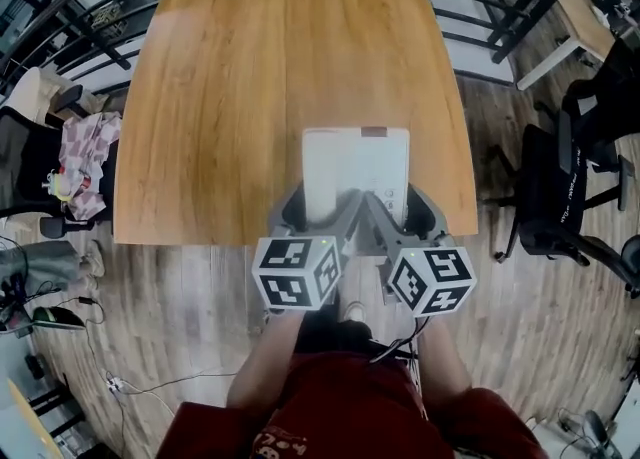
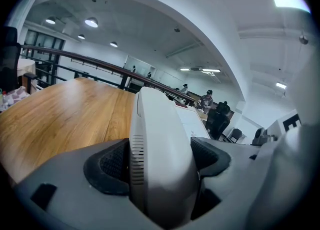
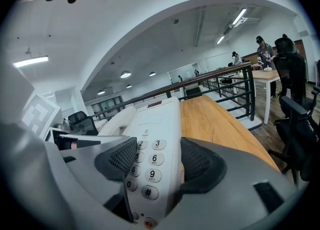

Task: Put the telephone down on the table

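Observation:
A white desk telephone is held flat over the near edge of the wooden table, gripped from both sides. My left gripper is shut on its left side, where the handset fills the gap between the pads. My right gripper is shut on its right side, with the keypad between the pads. I cannot tell whether the telephone touches the tabletop. The table stretches ahead in the left gripper view and the right gripper view.
A dark railing curves round the table's far side. Black office chairs stand to the right, and a chair with patterned cloth to the left. Cables lie on the wooden floor. People stand at a far desk.

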Demonstrator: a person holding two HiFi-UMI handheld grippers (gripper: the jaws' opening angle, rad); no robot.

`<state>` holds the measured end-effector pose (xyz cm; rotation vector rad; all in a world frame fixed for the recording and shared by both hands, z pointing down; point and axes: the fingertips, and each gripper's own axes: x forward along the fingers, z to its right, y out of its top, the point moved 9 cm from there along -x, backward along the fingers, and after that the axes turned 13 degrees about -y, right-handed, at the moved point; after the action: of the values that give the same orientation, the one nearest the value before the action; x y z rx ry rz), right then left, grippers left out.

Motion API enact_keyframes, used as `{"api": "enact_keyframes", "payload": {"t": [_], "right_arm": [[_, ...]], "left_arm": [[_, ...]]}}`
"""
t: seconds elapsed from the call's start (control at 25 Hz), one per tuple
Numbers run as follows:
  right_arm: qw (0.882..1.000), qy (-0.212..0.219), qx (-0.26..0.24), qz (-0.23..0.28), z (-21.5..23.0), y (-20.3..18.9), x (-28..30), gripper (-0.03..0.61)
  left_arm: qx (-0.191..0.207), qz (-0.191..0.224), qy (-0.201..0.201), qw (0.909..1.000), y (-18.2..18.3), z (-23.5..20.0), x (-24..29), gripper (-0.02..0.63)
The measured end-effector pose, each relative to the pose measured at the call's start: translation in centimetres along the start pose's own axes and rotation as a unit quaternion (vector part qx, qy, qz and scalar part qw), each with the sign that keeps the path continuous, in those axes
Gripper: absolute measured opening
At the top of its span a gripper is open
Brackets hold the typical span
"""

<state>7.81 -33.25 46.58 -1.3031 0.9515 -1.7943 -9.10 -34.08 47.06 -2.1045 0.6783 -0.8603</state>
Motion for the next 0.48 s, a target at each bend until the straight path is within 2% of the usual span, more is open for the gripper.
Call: {"api": "enact_keyframes", "payload": {"t": [0.48], "right_arm": [[0.999, -0.007, 0.006, -0.049, 1.5, -4.4, 5.0, 0.289]], "left_arm": [[-0.037, -0.038, 0.008, 0.9986, -3.8, -4.5, 3.8, 0.394]]}}
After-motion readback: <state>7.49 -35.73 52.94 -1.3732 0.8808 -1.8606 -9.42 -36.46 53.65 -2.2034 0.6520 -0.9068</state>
